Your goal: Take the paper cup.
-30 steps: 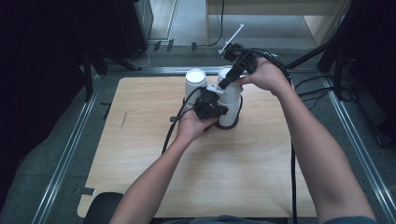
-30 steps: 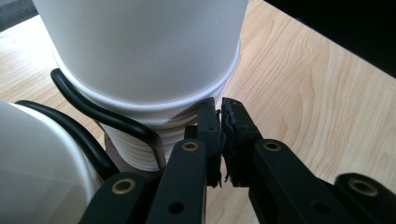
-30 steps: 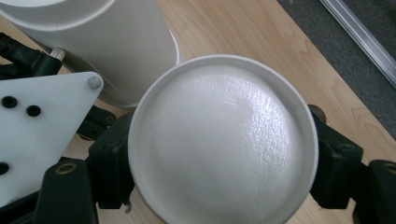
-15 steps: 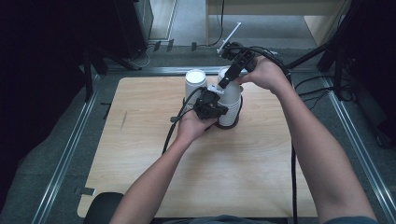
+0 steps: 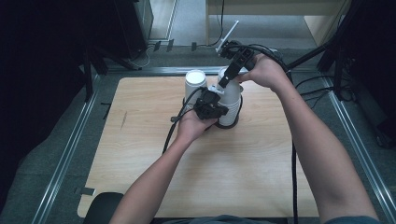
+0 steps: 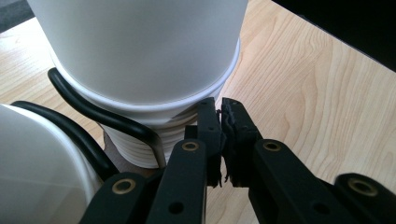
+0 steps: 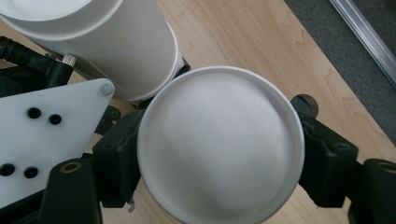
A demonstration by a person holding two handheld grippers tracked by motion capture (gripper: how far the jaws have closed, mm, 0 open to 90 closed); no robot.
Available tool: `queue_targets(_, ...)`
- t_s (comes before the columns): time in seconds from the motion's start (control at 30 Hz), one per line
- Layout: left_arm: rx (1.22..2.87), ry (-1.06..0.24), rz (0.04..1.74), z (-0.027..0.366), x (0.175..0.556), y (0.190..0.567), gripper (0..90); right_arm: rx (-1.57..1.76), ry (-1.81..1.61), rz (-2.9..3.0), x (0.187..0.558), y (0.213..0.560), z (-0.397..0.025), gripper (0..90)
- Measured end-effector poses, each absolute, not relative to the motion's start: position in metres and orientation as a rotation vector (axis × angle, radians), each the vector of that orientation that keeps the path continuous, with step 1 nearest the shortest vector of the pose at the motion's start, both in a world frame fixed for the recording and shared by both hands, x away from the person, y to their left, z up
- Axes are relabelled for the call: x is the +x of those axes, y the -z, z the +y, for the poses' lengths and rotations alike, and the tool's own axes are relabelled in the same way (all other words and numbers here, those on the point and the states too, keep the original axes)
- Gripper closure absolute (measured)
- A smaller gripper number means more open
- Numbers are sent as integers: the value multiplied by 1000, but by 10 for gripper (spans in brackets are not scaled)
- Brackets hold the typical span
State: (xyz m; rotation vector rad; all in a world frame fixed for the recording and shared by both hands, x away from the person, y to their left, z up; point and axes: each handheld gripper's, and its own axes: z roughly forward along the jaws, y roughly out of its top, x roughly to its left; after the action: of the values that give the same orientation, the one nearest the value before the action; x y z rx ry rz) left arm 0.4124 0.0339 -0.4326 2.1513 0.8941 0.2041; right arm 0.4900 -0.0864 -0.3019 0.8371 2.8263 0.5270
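Top cup (image 7: 219, 144) (right claw (image 7: 219, 154) round it)

The right gripper (image 5: 223, 80) has drawn slightly toward the table's far edge. Its top cup (image 7: 219, 144) has risen a little.

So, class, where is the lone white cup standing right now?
The lone white cup stands at the table's far edge in the high view, just left of the cup stack.

The light wooden table (image 5: 140, 98) stood on grey floor (image 5: 187, 18); metal rails (image 5: 65, 154) flanked it; dark surroundings lay beyond.
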Motion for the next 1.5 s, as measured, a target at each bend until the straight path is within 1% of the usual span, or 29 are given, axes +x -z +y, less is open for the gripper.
queue_targets(0.3,2154,-191,890,34,412,433,854,835,-513,2829,491,299,-86,262)
queue_targets(0.67,2155,-211,897,36,413,431,828,809,-491,2810,488,291,-83,278)
queue_targets(0.73,2151,-202,915,36,414,432,821,802,-526,2800,488,285,-85,282)
queue_targets(0.8,2138,-213,909,38,414,431,816,811,-590,2777,485,263,-89,281)
queue_targets(0.87,2132,-208,911,37,414,430,812,768,-547,2790,482,259,-86,281)
queue_targets(1.07,2094,-155,891,41,412,426,726,756,-557,2784,476,236,-87,280)
queue_targets(1.17,2080,-140,869,44,411,423,715,746,-553,2781,474,228,-89,279)
queue_targets(1.2,2080,-145,858,45,409,422,704,766,-574,2762,472,218,-93,279)
queue_targets(1.23,2083,-147,849,45,408,420,704,766,-574,2762,472,218,-93,279)
queue_targets(1.33,2097,-153,826,46,404,417,686,781,-629,2763,466,199,-102,278)
queue_targets(1.43,2108,-149,811,47,402,416,678,795,-639,2760,460,190,-106,278)
queue_targets(1.5,2116,-145,792,48,399,415,656,787,-645,2745,453,183,-111,277)
